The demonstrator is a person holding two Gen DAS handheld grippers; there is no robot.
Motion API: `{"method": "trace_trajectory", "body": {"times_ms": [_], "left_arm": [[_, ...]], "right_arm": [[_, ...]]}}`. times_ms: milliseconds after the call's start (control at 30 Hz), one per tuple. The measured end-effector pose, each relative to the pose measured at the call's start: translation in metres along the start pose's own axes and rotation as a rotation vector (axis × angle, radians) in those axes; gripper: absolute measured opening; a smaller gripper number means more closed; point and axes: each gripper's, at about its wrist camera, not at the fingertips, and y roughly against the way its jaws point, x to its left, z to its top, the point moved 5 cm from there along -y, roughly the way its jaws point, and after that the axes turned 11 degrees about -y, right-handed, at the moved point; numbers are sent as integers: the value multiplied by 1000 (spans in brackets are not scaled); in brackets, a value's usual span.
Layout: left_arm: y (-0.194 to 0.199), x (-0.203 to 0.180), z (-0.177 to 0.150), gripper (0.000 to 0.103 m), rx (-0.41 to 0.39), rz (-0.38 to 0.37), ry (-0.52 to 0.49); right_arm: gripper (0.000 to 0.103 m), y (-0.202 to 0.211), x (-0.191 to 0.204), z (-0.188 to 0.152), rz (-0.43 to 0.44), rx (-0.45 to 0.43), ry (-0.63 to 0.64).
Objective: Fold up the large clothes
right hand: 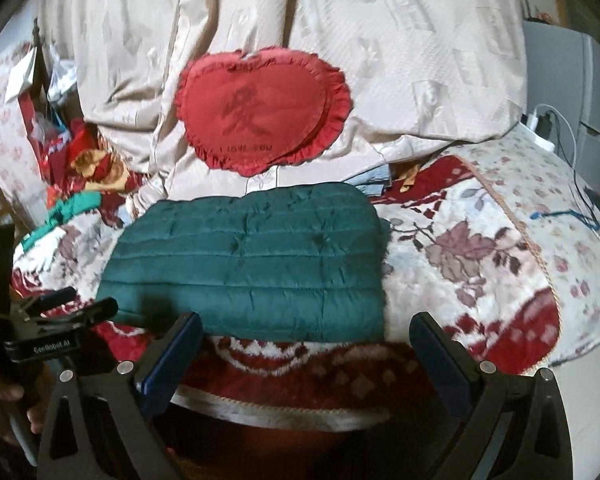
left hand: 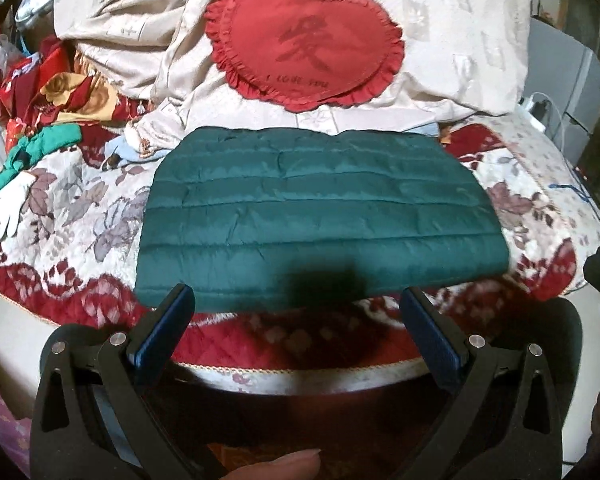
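Note:
A dark green quilted jacket [left hand: 320, 212] lies folded into a flat rectangle on the floral bedspread [left hand: 72, 220]. In the right wrist view the same jacket [right hand: 252, 264] sits left of centre. My left gripper [left hand: 300, 300] hovers at the jacket's near edge, open, with nothing between its blue pads. My right gripper [right hand: 306, 332] is also open and empty, just short of the jacket's near right corner. The left gripper's body [right hand: 40, 328] shows at the left of the right wrist view, held by a hand [right hand: 0, 404].
A red heart-shaped cushion [left hand: 304, 40] leans on cream bedding [left hand: 440, 52] behind the jacket. Mixed red and green clothes [left hand: 48, 120] are piled at the far left. A charger and cables [right hand: 544, 124] lie at the bed's right edge.

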Motion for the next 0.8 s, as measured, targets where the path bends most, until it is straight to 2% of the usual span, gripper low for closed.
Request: {"method": "trace_trajectory", "body": {"times_ms": [200, 800], "left_arm": [[19, -1, 2, 103, -40, 7, 0], [15, 7, -3, 103, -34, 23, 21]], "right_arm": [[103, 15, -5, -3, -9, -7, -5], [103, 9, 19, -13, -5, 7, 76]]}}
